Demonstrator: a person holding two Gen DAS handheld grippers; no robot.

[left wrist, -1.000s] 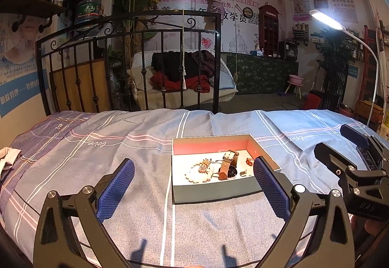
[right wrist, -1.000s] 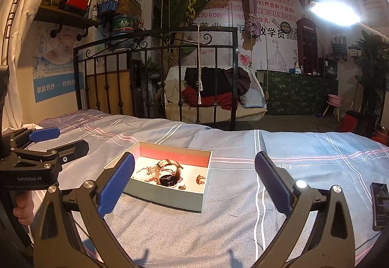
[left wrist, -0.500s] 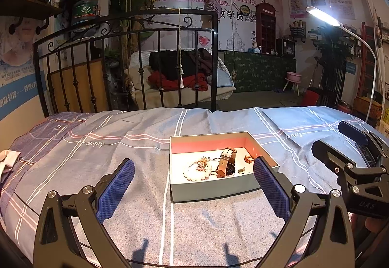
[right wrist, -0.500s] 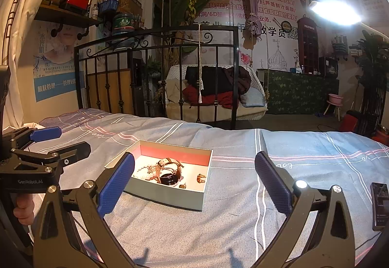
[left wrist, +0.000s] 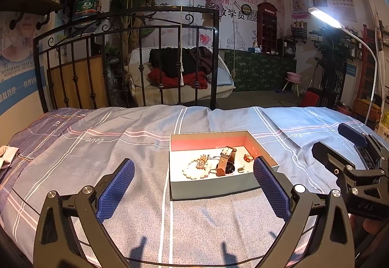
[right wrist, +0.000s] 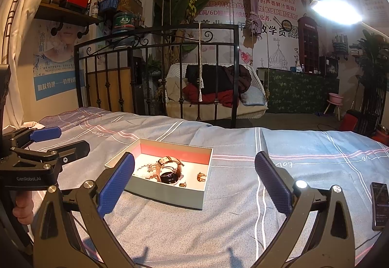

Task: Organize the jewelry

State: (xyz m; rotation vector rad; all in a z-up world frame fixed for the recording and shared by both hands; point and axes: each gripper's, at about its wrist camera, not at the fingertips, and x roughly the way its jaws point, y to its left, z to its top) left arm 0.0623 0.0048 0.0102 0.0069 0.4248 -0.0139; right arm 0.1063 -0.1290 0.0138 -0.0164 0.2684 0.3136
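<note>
A shallow grey box with a pink inner wall lies on the bed. Inside it are a brown-strapped watch, a white bead bracelet, a small amber ring and a tiny earring. My left gripper hovers open just short of the box, nothing between its blue pads. My right gripper is open too, to the right of the box and empty. Each gripper shows at the edge of the other's view.
The bed is covered by a blue-grey striped sheet. A black iron bedframe stands at its far end. A dark phone lies on the sheet at the right. A lit lamp arches over from the right.
The left wrist view has shifted slightly, so the box sits a little left and higher in it. Both grippers stay open and the jewelry has not moved.
</note>
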